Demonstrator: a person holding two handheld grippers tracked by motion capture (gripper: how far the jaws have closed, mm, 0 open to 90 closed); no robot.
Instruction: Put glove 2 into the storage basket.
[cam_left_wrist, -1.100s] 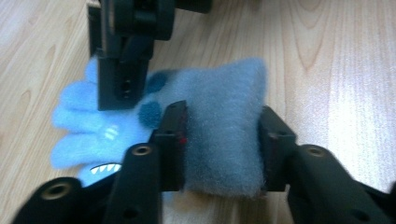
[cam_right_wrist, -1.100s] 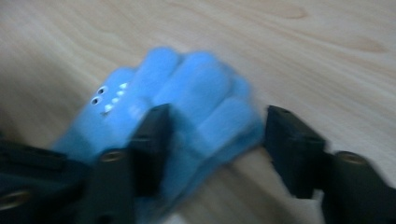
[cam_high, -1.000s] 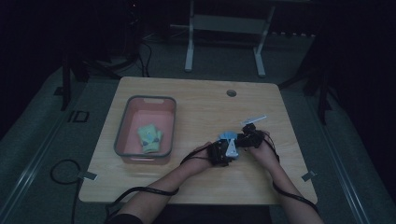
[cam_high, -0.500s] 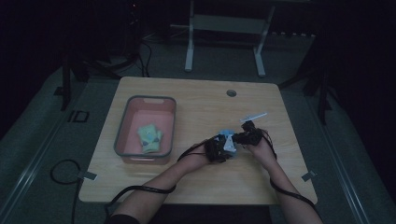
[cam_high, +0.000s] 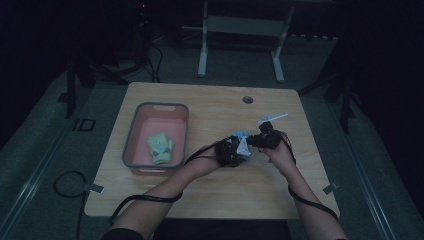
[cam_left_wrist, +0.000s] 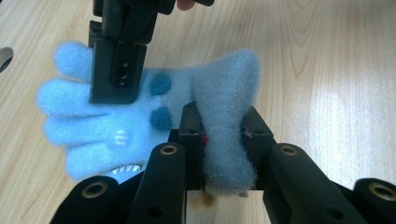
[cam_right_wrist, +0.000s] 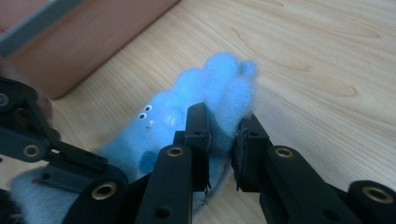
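Note:
A fuzzy light-blue glove (cam_high: 241, 141) with dark blue spots hangs stretched between my two grippers over the right half of the wooden table (cam_high: 210, 105). In the left gripper view, my left gripper (cam_left_wrist: 224, 135) is shut on the glove's cuff end (cam_left_wrist: 229, 102). The right gripper's black jaw (cam_left_wrist: 116, 60) pinches the finger end farther off. In the right gripper view, my right gripper (cam_right_wrist: 223, 135) has just been closing and now grips the glove's (cam_right_wrist: 187, 107) fluffy fingers. In the high view, the left gripper (cam_high: 234, 152) and right gripper (cam_high: 261, 140) sit close together.
A pink bin with a grey rim (cam_high: 131, 132) stands on the left of the table, and a green glove (cam_high: 160, 146) lies in it. A round cable hole (cam_high: 247, 99) sits near the far edge. Black cables trail along both forearms.
Both hands have risen a little, taking the blue glove with them, and now sit slightly farther up the table in the high view.

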